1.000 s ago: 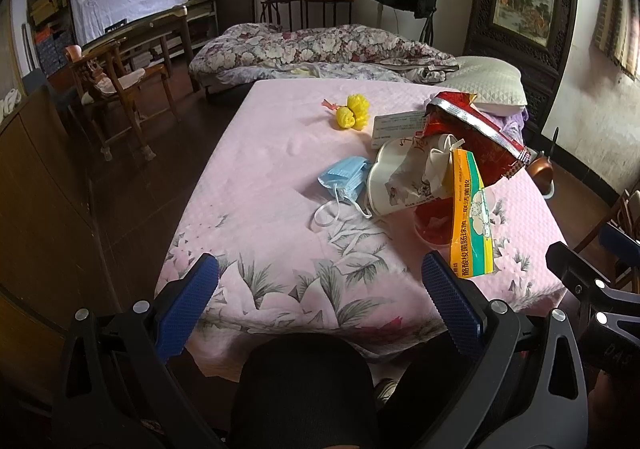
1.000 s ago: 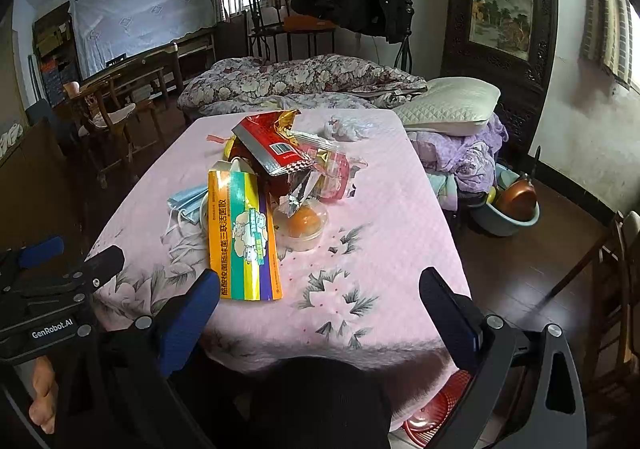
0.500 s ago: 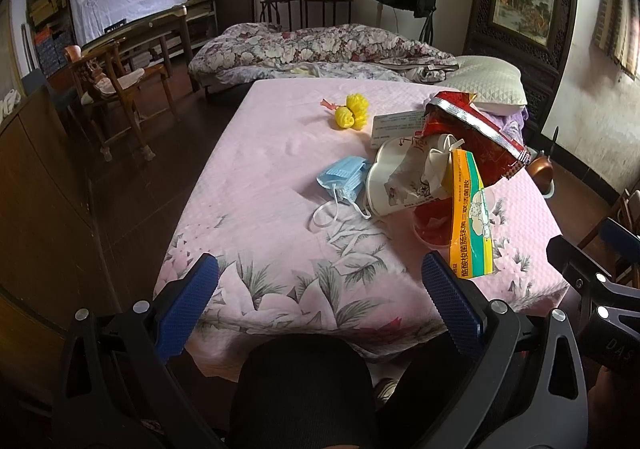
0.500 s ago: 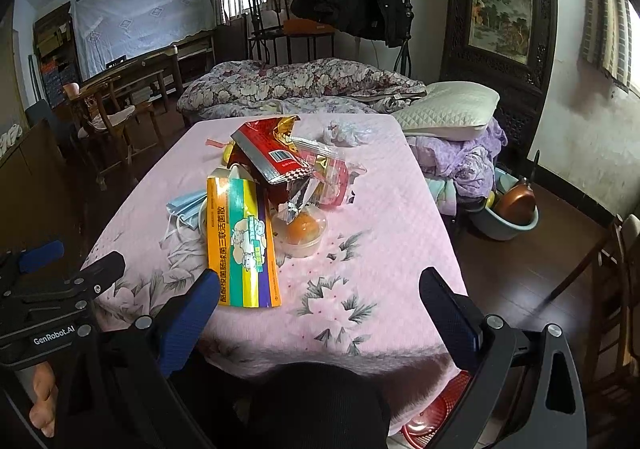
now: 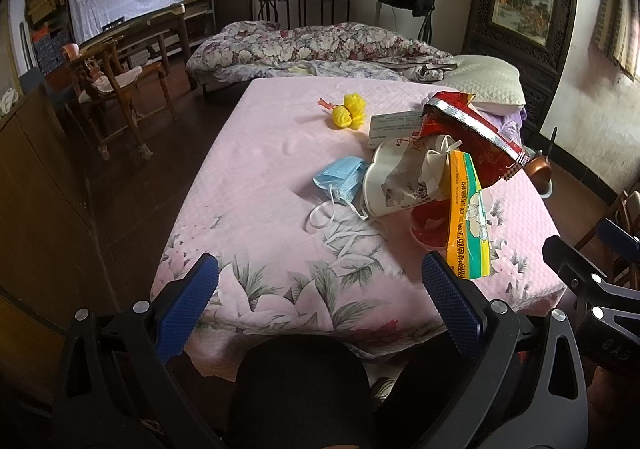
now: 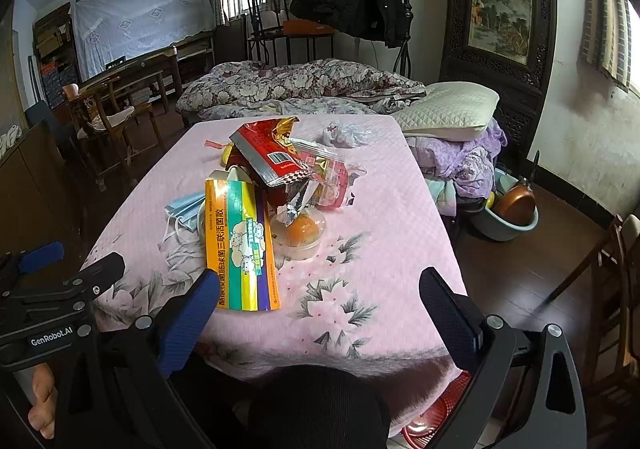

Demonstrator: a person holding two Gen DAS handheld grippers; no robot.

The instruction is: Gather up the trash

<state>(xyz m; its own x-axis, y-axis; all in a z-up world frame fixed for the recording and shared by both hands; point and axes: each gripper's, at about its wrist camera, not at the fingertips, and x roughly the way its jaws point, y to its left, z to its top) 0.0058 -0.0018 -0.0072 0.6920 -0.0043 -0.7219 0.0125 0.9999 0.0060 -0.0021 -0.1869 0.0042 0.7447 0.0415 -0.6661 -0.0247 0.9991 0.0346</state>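
While gaping, right gripper point(image 6: 320, 313) short of orange carton point(image 6: 236, 245).

Trash is all piled mid-frame on the table point(image 6: 372, 273) in the right wrist view: medicine box point(image 6: 239, 245) lower left of the heap, face mask point(image 6: 185, 209) just left of it, plastic cup point(image 6: 299, 231) right beside the box, snack bag point(image 6: 267, 157) on top behind them. Crumpled plastic bag point(image 6: 347, 133) sits apart, further up. Basin point(image 6: 505, 223) is on the floor at right.
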